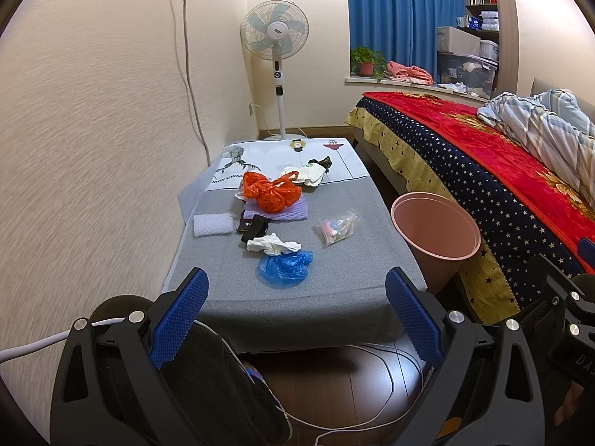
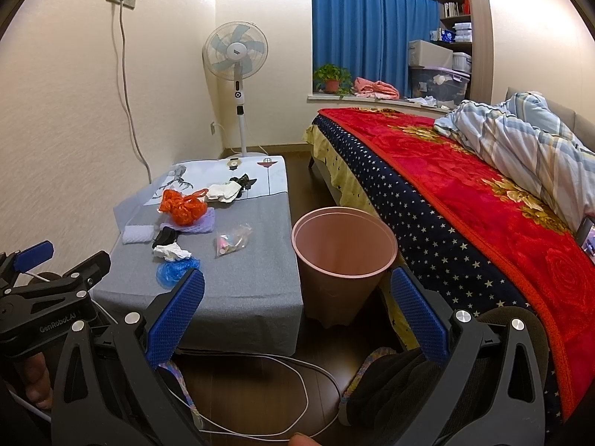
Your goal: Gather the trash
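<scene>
Trash lies scattered over the low grey-covered table [image 1: 297, 297], and none of it has reached the round pink plastic bin [image 1: 435, 238] yet; the bin's inside shows bare. Nearest the grippers is a crumpled blue plastic bag [image 1: 284, 268], at the table's near end, with a wad of white tissue [image 1: 273, 243] touching its far edge. Beyond these sit a clear plastic pouch of small coloured bits [image 1: 336, 227], a black scrap [image 1: 253, 226], a white foam net [image 1: 212, 225], and an orange plastic bag [image 1: 269, 193] resting on a lilac foam sheet [image 1: 293, 210]. A heap of white paper [image 1: 305, 174] lies at the far end.

The left gripper [image 1: 295, 316] is spread wide and empty, held short of the table's near edge. From it the blue bag lies at twelve o'clock, almost dead ahead and between the lines of the two blue pads, so a straight push forward and down looks enough. The bag is a flattish lump, somewhat wider across than deep, so its long axis runs roughly nine to three.

The right gripper [image 2: 297, 316] is likewise spread and holds nothing. It faces the bin at about twelve o'clock, while the blue bag [image 2: 176, 271] sits at ten to eleven, just beyond its left pad. The left gripper is therefore better lined up for the bag. The bin stands on the floor at the table's three o'clock side, against the bed [image 1: 483, 171].
</scene>
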Tool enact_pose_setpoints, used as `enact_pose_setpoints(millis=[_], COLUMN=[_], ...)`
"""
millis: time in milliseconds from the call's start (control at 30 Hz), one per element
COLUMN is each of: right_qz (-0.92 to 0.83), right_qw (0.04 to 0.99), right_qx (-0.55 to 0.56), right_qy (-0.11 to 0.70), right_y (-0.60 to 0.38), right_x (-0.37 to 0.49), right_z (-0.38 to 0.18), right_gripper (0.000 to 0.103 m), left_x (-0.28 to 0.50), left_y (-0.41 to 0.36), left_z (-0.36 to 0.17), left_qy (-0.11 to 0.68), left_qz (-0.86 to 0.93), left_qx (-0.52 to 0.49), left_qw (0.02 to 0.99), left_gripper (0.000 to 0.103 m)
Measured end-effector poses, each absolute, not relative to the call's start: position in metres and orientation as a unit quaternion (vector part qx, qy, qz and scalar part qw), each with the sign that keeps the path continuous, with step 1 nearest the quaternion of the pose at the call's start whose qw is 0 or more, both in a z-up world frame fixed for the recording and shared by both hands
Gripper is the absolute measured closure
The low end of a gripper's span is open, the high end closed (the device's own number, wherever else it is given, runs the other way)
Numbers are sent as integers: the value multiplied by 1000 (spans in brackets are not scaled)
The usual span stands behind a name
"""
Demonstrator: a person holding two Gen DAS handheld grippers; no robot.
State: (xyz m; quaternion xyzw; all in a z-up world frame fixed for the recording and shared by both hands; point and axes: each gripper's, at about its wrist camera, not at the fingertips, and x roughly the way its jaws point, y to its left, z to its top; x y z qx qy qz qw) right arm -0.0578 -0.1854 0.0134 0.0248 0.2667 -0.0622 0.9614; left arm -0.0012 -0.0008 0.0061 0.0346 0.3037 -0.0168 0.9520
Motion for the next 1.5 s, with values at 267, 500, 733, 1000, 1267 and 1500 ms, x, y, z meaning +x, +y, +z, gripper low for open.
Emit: enact_pose_setpoints(millis=[267, 500, 733, 1000, 1267, 1500], right_qz=[-63, -62, -61, -62, -73, -66], right_qw=[962, 961, 960, 959, 954, 935], right_qx=[25, 24, 25, 25, 24, 40], right_qy=[266, 268, 271, 276, 291, 346], right_y=[-186, -186, -186, -187, -194, -203], right_x=[-57, -56, -54, -50, -32, 20], right_z=[14, 15, 14, 11, 3, -4], right_gripper=[5, 5, 5, 5, 5, 5], left_x=[-1, -1, -1, -3, 12, 46], left_y=[-1, -1, -1, -8, -7, -1], left_z=[6, 6, 6, -1, -11, -15], left_qy=[304, 304, 305, 313, 328, 342], left_qz=[-16, -17, -16, -21, -16, -9], left_qx=[34, 34, 34, 35, 37, 40], left_qw=[952, 952, 952, 949, 944, 939], left_gripper=[10, 10, 10, 10, 10, 10])
